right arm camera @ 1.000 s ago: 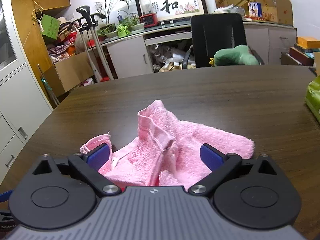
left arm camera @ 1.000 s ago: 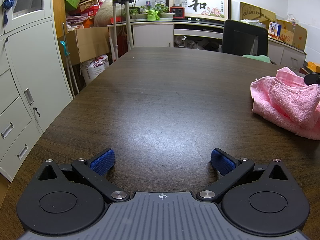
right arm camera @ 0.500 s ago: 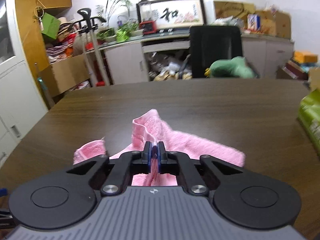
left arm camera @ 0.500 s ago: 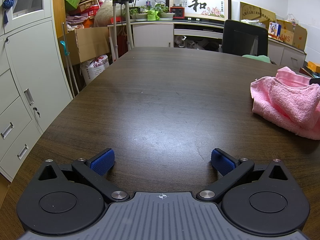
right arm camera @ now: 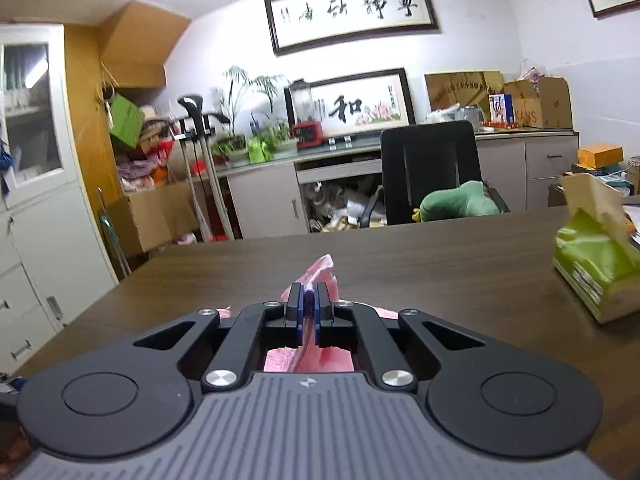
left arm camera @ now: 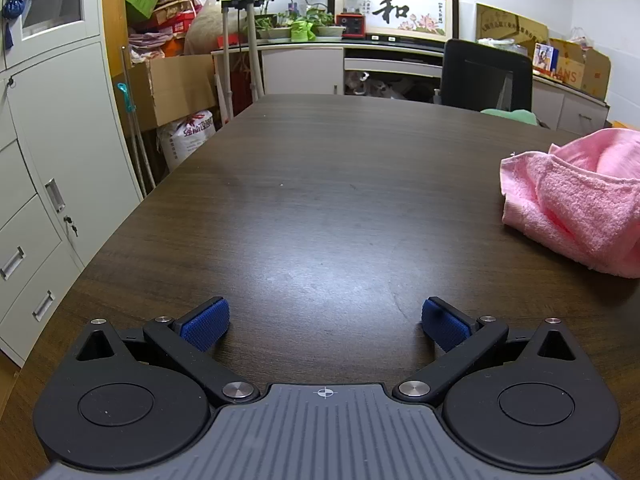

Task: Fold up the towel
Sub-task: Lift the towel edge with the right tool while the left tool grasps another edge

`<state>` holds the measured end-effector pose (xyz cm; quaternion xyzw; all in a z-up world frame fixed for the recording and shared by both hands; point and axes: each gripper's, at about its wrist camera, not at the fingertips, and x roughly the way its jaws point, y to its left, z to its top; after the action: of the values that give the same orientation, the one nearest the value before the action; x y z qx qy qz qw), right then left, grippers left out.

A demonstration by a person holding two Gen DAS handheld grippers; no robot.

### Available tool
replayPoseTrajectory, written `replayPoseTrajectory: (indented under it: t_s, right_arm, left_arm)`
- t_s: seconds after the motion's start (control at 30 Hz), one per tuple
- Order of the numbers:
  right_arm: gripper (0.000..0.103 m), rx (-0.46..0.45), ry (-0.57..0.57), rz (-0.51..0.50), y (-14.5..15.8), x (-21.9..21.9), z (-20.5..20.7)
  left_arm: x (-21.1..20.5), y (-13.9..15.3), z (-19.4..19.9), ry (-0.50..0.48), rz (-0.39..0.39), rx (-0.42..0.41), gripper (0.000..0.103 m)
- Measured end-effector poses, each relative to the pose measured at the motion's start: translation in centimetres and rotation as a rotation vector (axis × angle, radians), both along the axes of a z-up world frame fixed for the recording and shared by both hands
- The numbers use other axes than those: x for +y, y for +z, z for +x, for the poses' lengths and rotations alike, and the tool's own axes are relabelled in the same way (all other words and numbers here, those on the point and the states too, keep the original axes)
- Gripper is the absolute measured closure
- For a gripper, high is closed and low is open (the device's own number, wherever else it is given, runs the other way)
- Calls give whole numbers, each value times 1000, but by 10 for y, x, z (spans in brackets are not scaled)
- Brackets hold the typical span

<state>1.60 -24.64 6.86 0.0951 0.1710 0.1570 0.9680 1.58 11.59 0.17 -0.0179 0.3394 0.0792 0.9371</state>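
Your dark wood-grain table [left arm camera: 320, 200] fills the frame; the pink terry towel [left arm camera: 576, 208] lies bunched at the right edge, well to the right of your left gripper [left arm camera: 325, 322], whose blue ribbed pads are spread and empty. Your right gripper [right arm camera: 308, 306] is nearer, pinching a soft fold

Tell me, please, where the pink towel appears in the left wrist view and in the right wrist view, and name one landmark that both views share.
Left wrist view: the pink towel lies bunched on the dark table at the right edge.
Right wrist view: it sits at lower centre, pinched in the shut right tool, a pink tip poking above the fingers.
Shared landmark: the black office chair behind the table's far edge.
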Motion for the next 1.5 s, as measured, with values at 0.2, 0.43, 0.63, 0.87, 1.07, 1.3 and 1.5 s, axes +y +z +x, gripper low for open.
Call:
replayPoseTrajectory:
  t_s: [0.2,0.43,0.63,0.87,1.07,1.3,1.5]
  right_arm:
    - [98,-26,68,38,-5,-16,-23]
    - [98,-39,103,21,-7,-21,-38]
    - [98,-65,94,50,-9,-35,-54]
    - [97,-47,77,57,-19,-40,-56]
    - [97,-50,48,24,-19,-33,-60]
    - [94,-50,35,7,-20,-28,-62]
    - [93,-39,5,14,-21,-31,-62]
  left_arm:
    - [-16,21,3,-42,-6,-30,0]
    - [-50,75,41,-81,42,-91,0]
    - [-87,90,103,-106,-15,0,0]
    - [-112,70,150,-137,-104,141,3]
    - [-129,51,170,-198,-158,200,10]
    - [-136,35,178,-193,-120,252,33]
    - [-126,28,174,-199,-157,272,79]
